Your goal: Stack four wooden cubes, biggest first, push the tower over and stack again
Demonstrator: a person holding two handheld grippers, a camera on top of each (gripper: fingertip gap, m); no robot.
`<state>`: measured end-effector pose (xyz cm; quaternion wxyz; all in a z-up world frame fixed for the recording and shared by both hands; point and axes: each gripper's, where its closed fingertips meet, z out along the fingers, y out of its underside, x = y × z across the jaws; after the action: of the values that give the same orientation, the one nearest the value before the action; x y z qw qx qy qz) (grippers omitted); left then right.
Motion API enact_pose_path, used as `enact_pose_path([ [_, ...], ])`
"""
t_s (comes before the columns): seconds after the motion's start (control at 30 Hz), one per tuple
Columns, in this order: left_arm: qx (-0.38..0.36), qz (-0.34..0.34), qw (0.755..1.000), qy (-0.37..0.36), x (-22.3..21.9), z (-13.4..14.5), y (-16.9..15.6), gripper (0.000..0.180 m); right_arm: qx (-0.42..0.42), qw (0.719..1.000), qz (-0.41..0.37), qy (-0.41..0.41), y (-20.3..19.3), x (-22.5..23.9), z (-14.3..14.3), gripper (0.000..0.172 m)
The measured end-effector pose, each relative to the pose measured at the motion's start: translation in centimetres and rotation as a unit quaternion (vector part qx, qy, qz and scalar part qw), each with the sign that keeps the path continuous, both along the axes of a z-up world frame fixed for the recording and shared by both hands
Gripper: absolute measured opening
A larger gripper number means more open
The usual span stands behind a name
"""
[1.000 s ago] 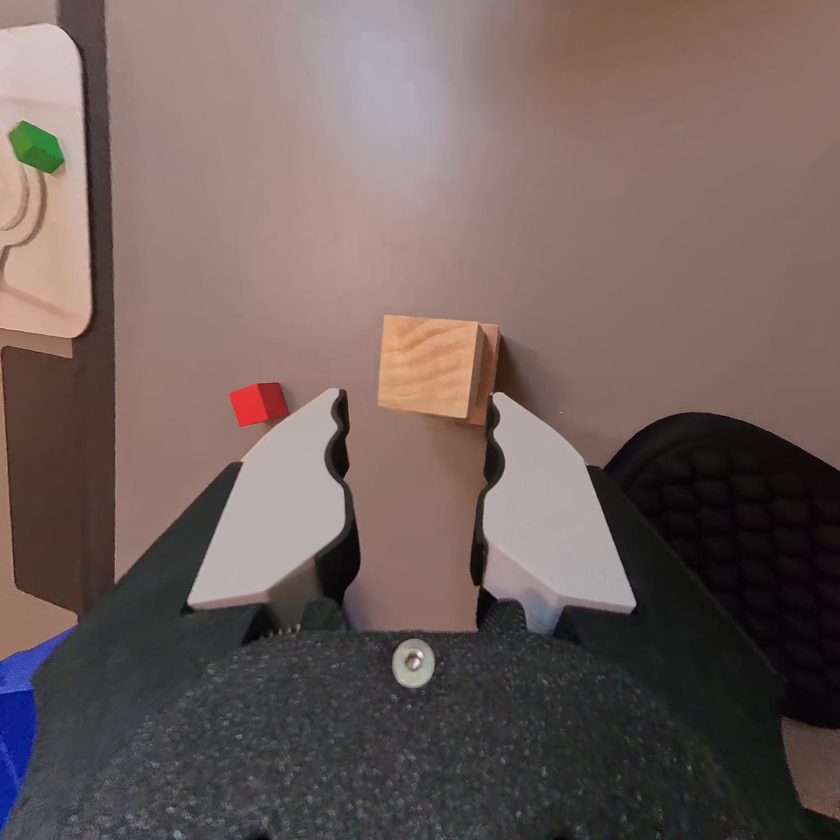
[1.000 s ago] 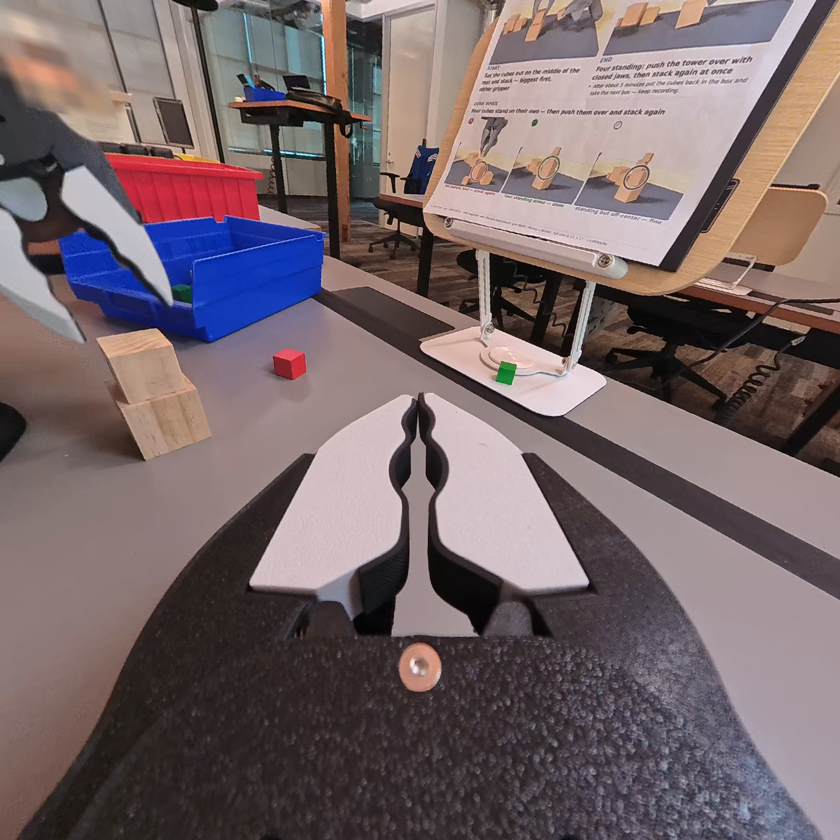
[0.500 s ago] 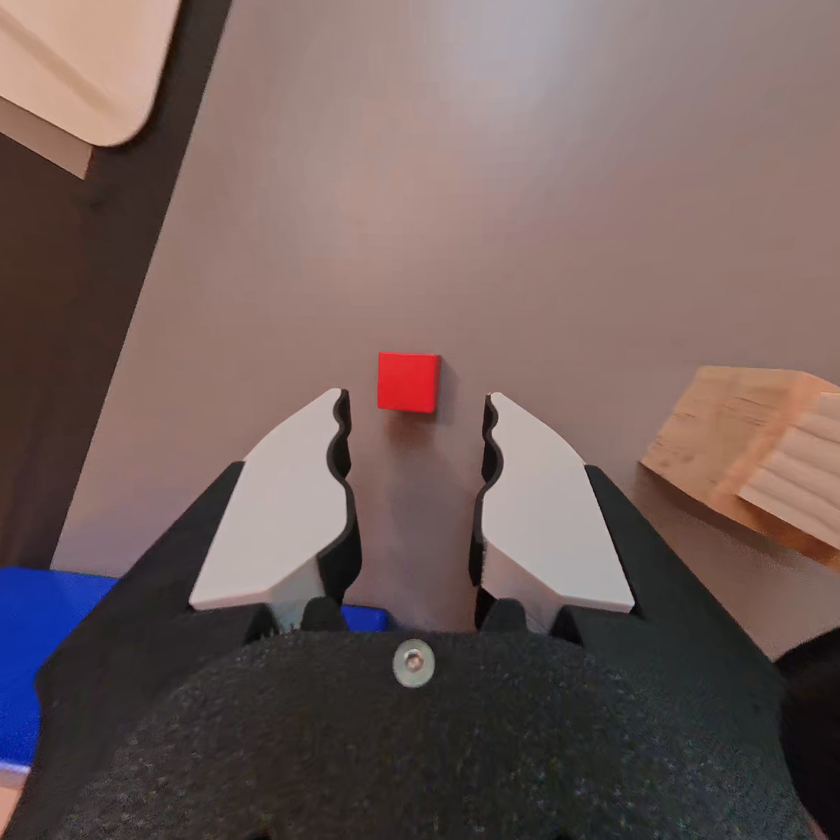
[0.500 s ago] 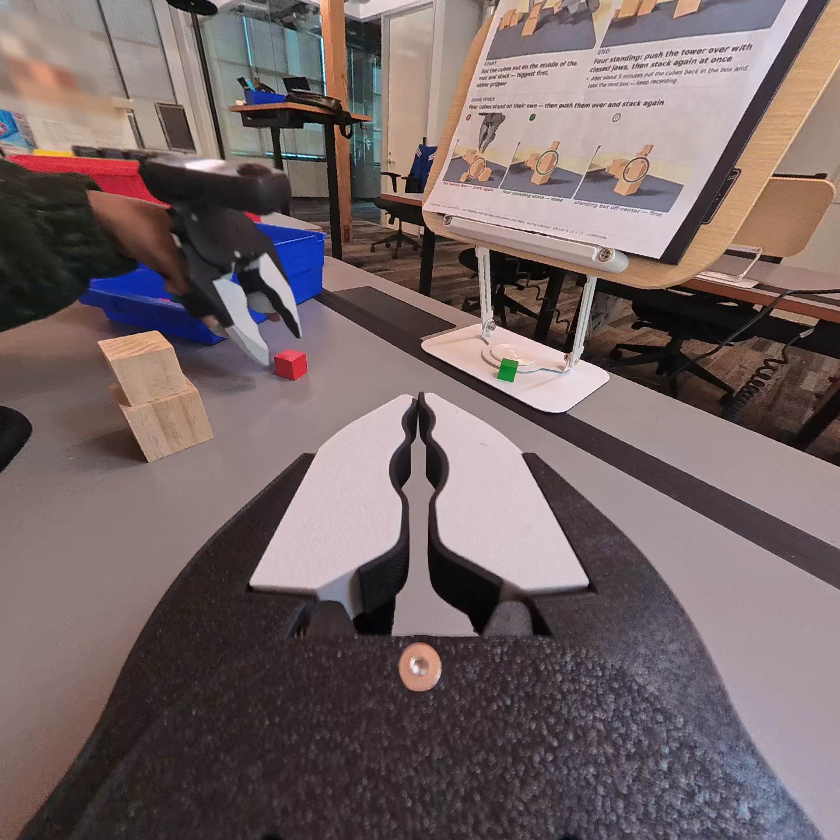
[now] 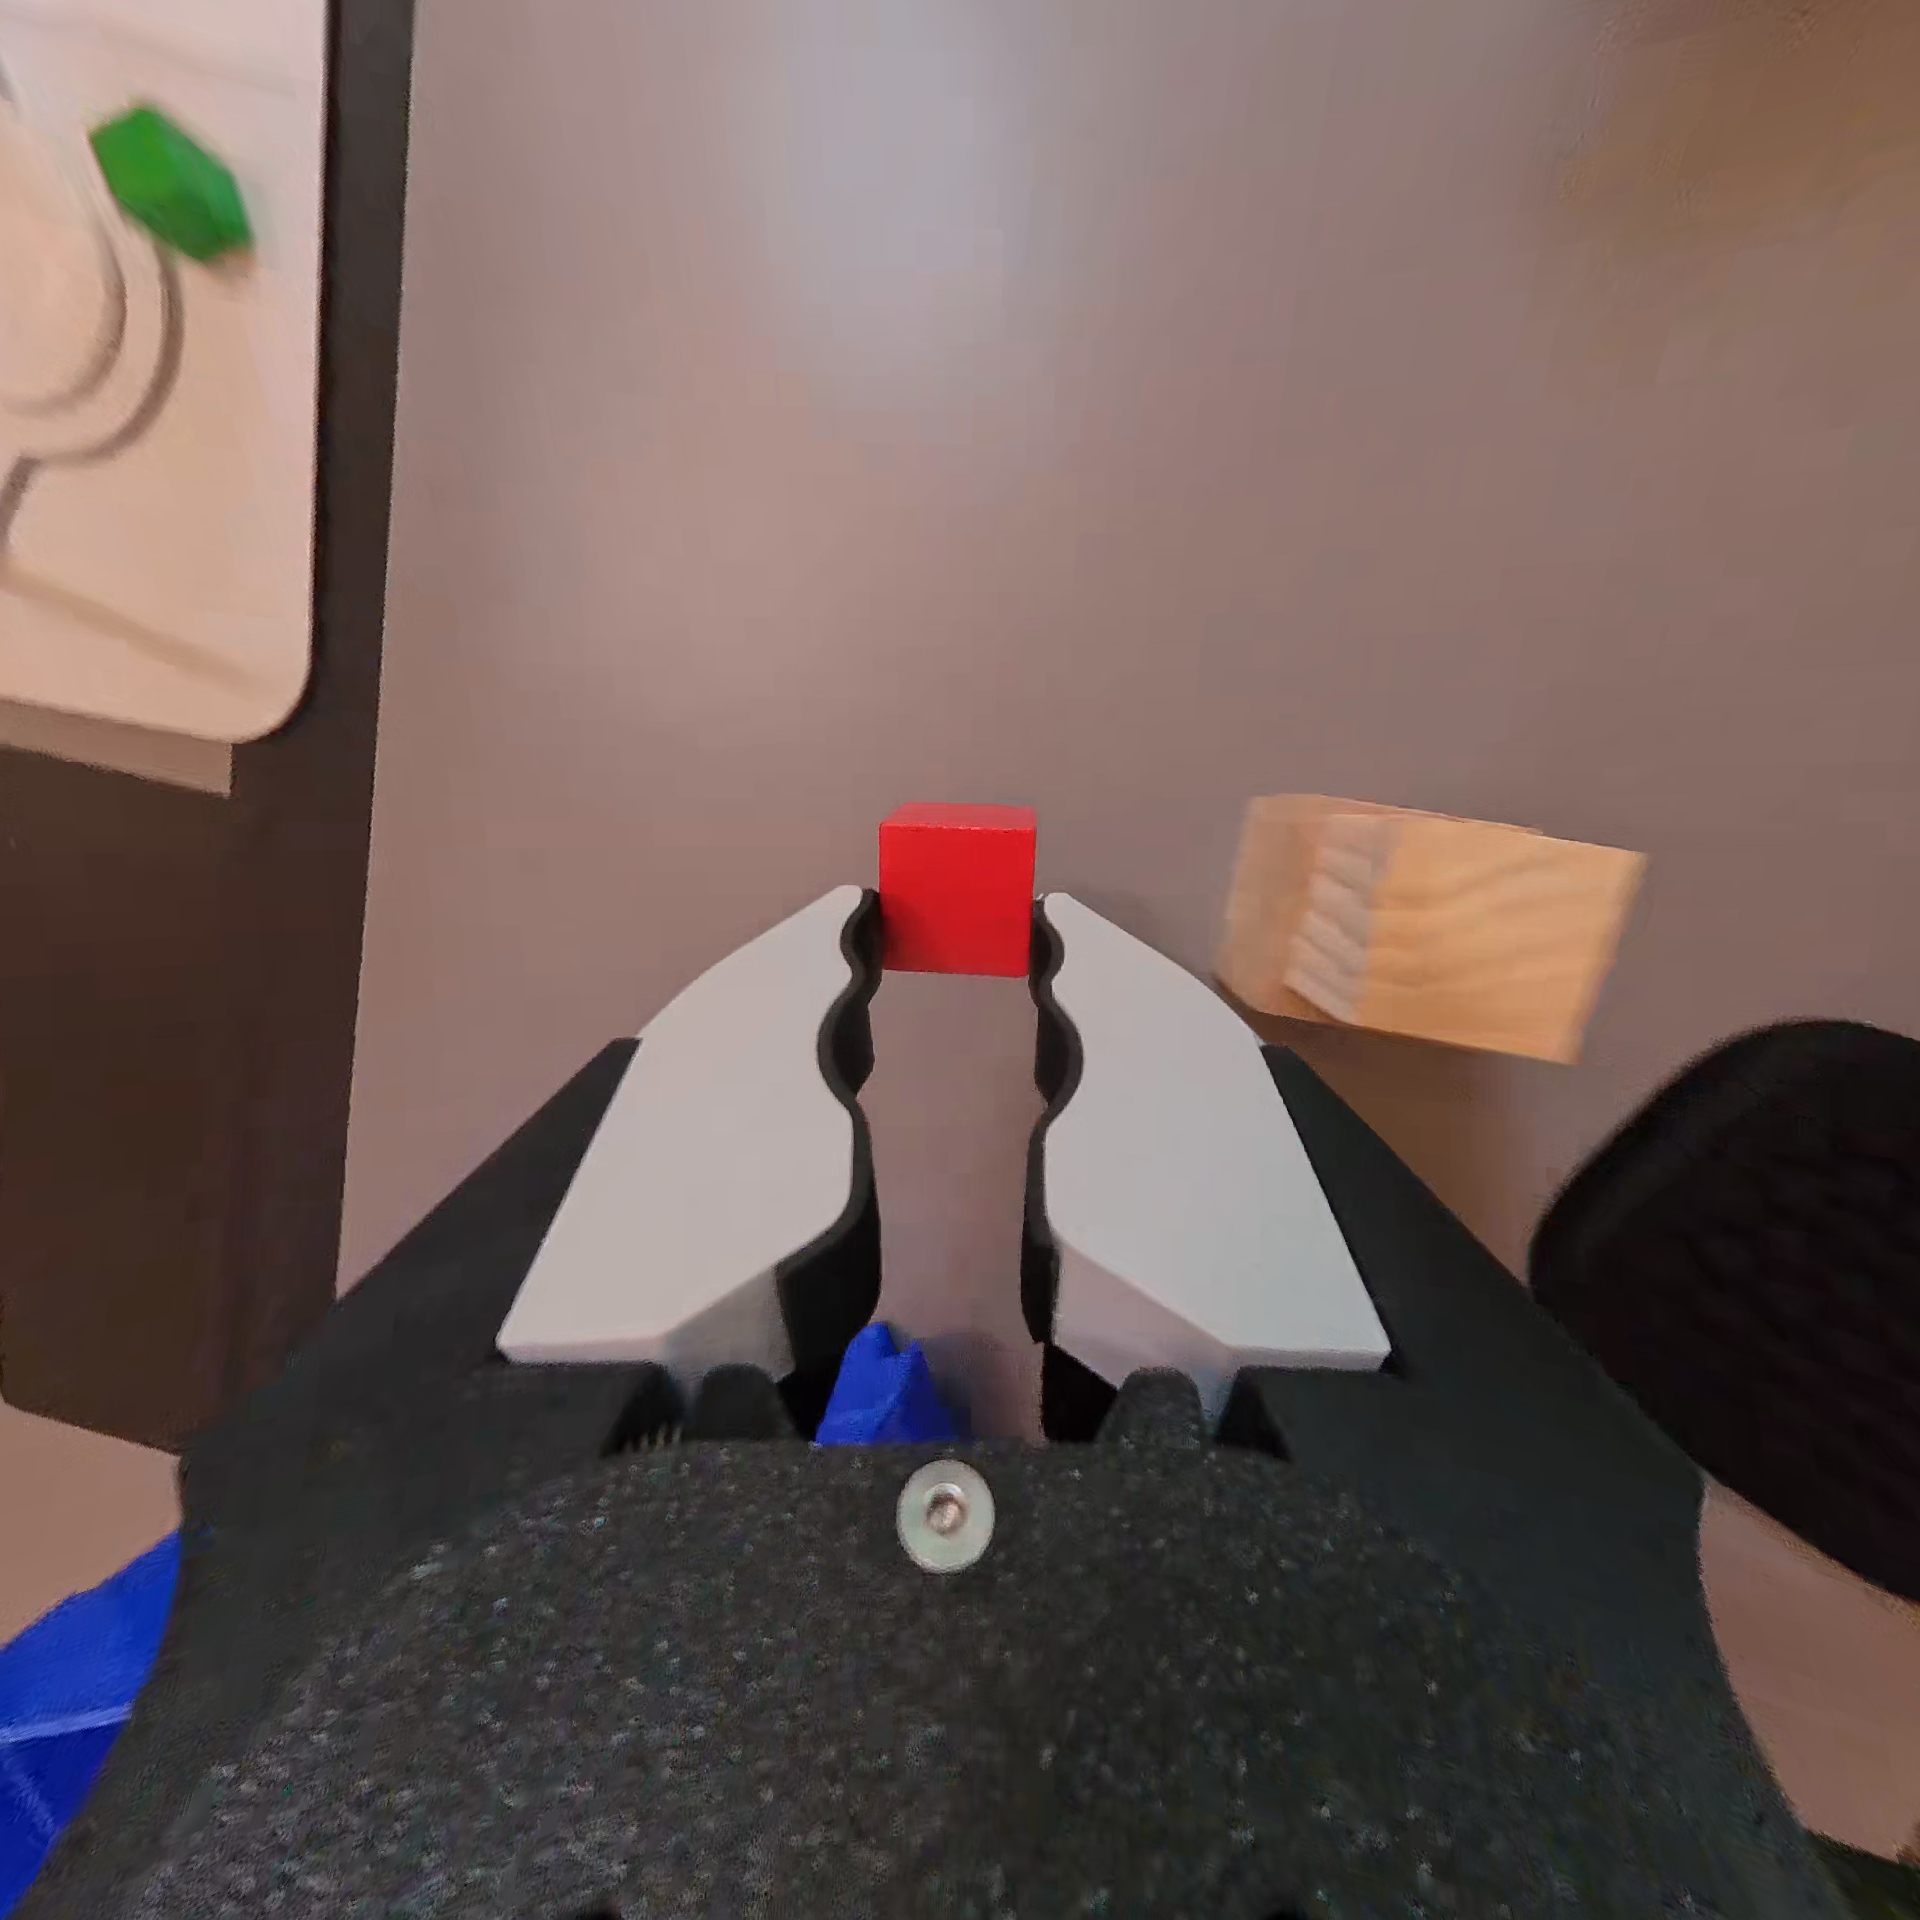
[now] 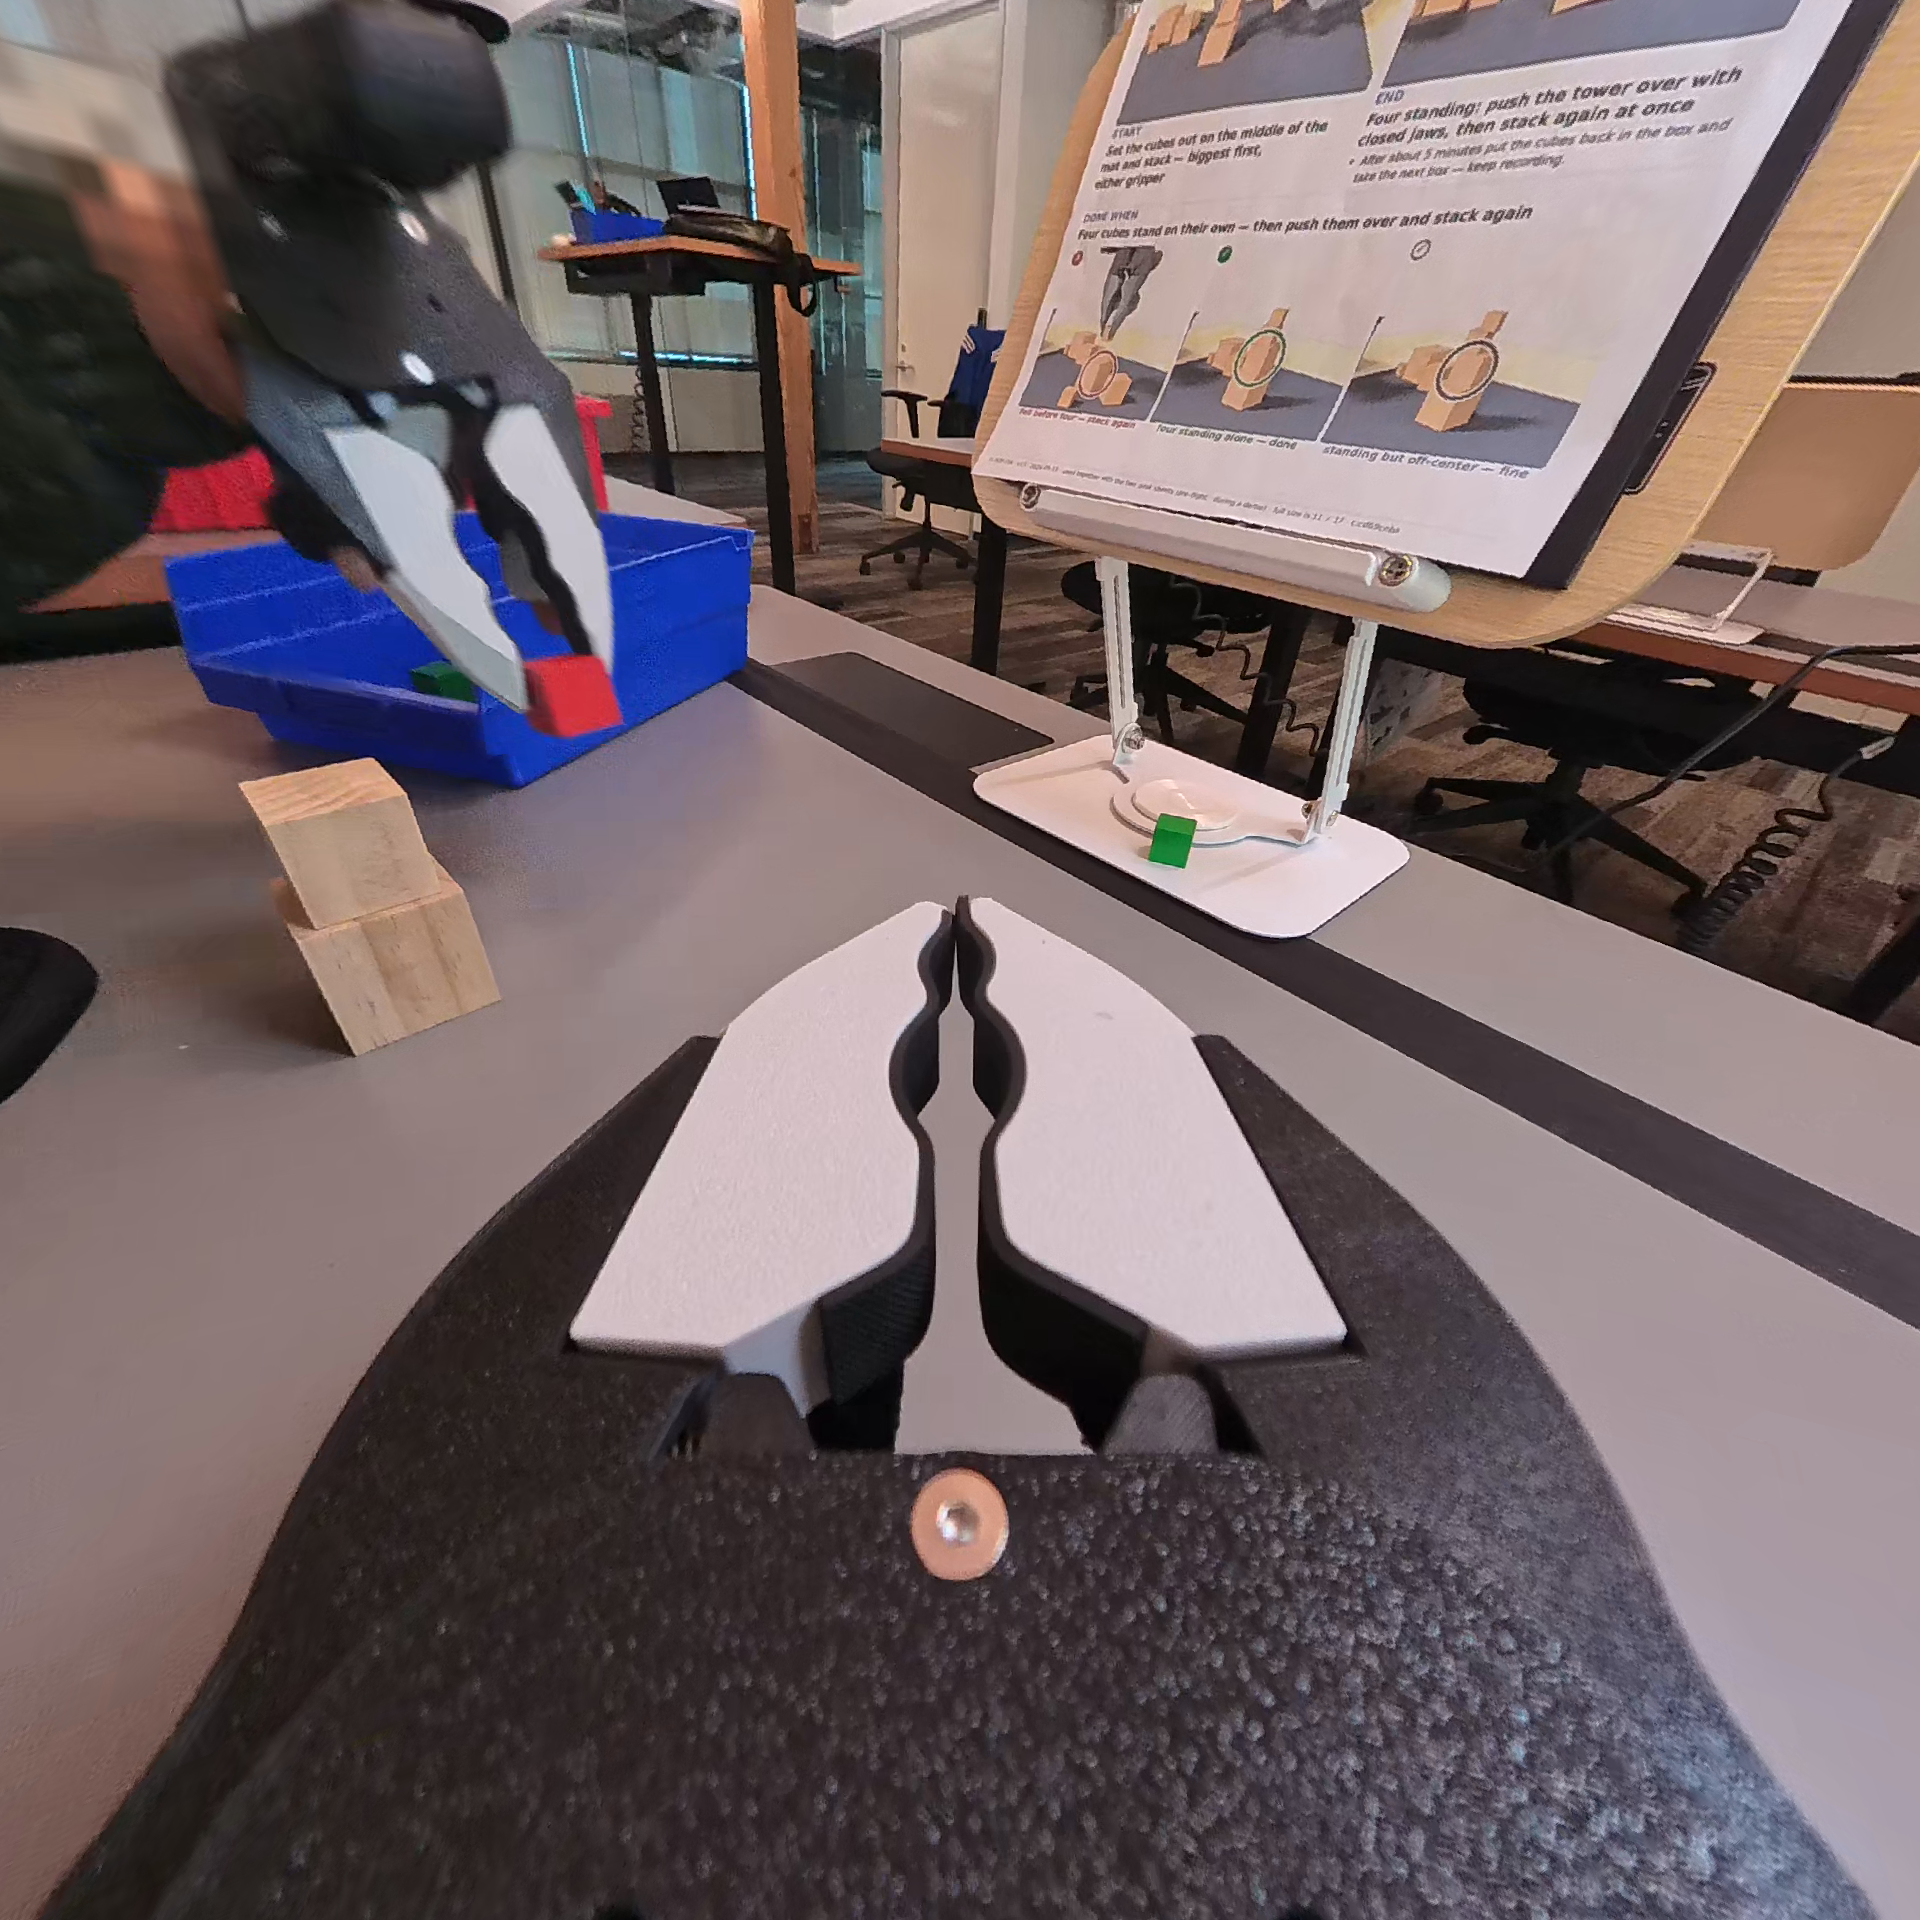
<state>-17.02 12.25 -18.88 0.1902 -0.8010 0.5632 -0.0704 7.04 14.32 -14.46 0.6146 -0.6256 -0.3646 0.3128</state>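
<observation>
Left wrist view: the left gripper [image 5: 956,925] is seen at frame centre, jaws pinching a red cube [image 5: 957,902] at the very tips, both pads [image 5: 858,935] pressed on its sides. The cube is gripped by its lower half only (a shallow hold, by the look of it). The grey table [image 5: 1039,416] fills the background. A wooden stack [image 5: 1423,930] is seen right of centre, blurred. A green cube [image 5: 171,197] sits on a white base [image 5: 156,520] at upper left. A black pad [image 5: 1745,1278] is at the right edge, and a bit of blue bin [image 5: 62,1683] at lower left.

Right wrist view: the right gripper [image 6: 955,920] is seen at lower centre, jaws pressed together with nothing between them, low over the table. The left gripper is seen at upper left, blurred, with the red cube held clear of the table, in front of the blue bin. The wooden stack is at centre left: two blocks, the upper one skewed and offset on the lower, standing on its own. The green cube is untouched on the white base of a sheet stand [image 6: 1351,312] at right of centre. Another green thing [image 6: 442,681] is in the bin, too hidden to identify.

Status as far as shown: two blocks stacked, red cube in the air and on nothing yet, green cube well apart from the stack.
</observation>
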Motion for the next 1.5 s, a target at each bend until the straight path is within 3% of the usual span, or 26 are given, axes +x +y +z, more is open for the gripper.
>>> enact_pose_path([
  [0.17,-0.01,-0.076,0.997,-0.006,2.0,3.4,-4.9,0.027,0.002,1.0,0.001,-0.001,-0.1,-0.1,0.1,0.0],
  [0.33,-0.024,-0.079,0.996,0.02,2.7,3.0,-7.5,0.027,0.001,1.0,0.004,-0.004,-0.2,-0.3,-0.1,0.0],
  [0.73,-0.049,-0.067,0.995,0.051,2.3,0.5,-8.6,0.027,0.001,1.0,0.005,-0.005,-0.2,-0.3,-0.1,0.0],
  [1.5,-0.035,-0.069,0.996,0.042,2.5,1.1,-8.8,0.035,0.012,1.0,-0.019,0.012,0.2,0.5,0.7,0.0],
])
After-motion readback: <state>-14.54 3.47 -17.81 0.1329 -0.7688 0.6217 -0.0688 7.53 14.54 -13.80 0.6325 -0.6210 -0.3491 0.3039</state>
